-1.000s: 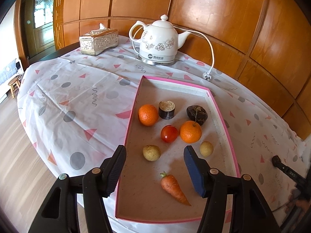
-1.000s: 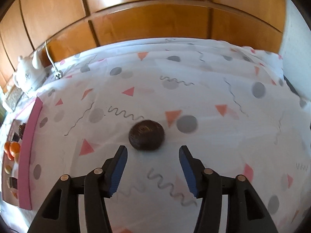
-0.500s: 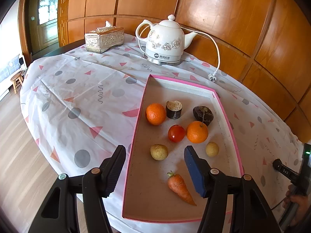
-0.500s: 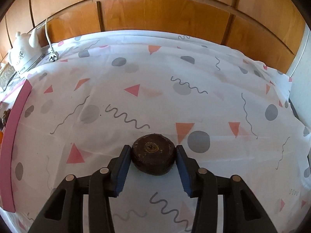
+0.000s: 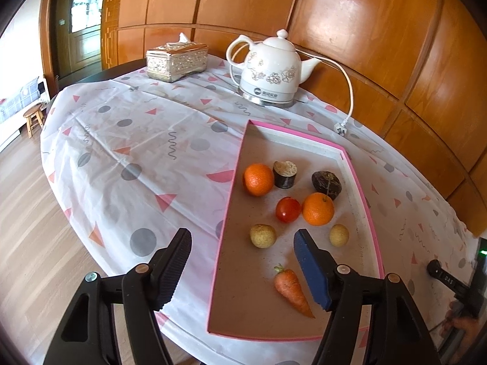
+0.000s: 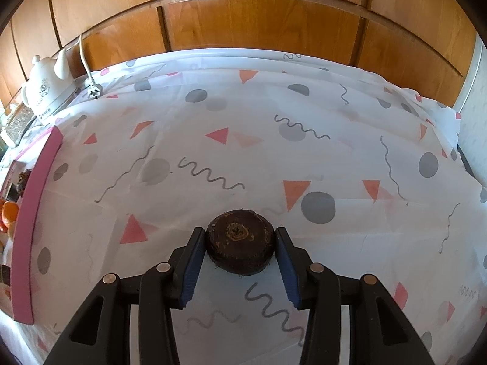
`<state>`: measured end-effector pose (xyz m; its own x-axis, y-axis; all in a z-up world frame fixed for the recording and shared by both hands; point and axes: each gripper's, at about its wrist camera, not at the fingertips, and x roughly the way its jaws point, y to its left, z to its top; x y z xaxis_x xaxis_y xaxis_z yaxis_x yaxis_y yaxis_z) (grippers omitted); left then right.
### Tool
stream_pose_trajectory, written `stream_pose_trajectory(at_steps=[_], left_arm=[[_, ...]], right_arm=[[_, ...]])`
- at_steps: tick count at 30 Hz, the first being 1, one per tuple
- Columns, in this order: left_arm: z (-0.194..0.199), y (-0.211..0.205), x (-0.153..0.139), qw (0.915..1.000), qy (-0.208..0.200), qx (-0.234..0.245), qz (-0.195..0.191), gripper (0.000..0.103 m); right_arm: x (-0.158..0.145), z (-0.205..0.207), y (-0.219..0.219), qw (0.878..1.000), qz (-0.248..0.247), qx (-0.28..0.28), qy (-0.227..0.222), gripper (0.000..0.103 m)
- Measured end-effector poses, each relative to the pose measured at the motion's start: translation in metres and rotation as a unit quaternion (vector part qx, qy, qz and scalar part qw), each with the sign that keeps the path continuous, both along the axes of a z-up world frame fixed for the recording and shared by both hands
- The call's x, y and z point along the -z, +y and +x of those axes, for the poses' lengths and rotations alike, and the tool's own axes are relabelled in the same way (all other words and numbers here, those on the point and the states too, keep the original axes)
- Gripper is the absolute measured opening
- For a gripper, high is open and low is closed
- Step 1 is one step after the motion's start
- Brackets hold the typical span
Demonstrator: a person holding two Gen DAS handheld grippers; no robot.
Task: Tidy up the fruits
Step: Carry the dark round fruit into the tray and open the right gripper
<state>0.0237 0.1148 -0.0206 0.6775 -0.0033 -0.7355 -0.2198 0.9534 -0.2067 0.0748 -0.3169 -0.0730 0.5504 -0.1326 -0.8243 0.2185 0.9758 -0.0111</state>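
My right gripper (image 6: 239, 245) is shut on a dark brown round water chestnut (image 6: 239, 248), held just above the patterned tablecloth. My left gripper (image 5: 242, 255) is open and empty, hovering over the near end of a pink-rimmed tray (image 5: 363, 194). The tray holds two oranges (image 5: 258, 179) (image 5: 318, 208), a tomato (image 5: 288, 209), a dark cut cylinder (image 5: 285, 174), a dark wrinkled fruit (image 5: 327, 180), two small tan fruits (image 5: 263, 235) (image 5: 339, 234) and a carrot (image 5: 292, 289). The tray's pink edge (image 6: 33, 213) shows at the left of the right wrist view.
A white electric kettle (image 5: 271, 68) with its cord and plug (image 5: 340, 128) stands behind the tray. A silver tissue box (image 5: 176, 59) sits at the back left. Wooden wall panels ring the table. The table edge drops to wood floor at the left.
My right gripper closed its fingers on the dark round fruit and lifted it slightly off the cloth. My left gripper drew back a little, still open.
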Motion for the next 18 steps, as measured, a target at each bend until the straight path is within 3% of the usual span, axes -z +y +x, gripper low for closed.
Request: stream_pose_trajectory(at_steps=[11, 18], left_arm=[[-0.007, 0.008, -0.004, 0.9999, -0.01, -0.014, -0.004, 0.072], [-0.011, 0.015, -0.004, 0.9995, -0.011, -0.028, -0.009, 0.075]], right_arm=[[-0.015, -0.008, 0.034, 0.999, 0.024, -0.044, -0.017, 0.046], [-0.026, -0.009, 0.075, 0.993, 0.05, -0.102, -0.024, 0.046]])
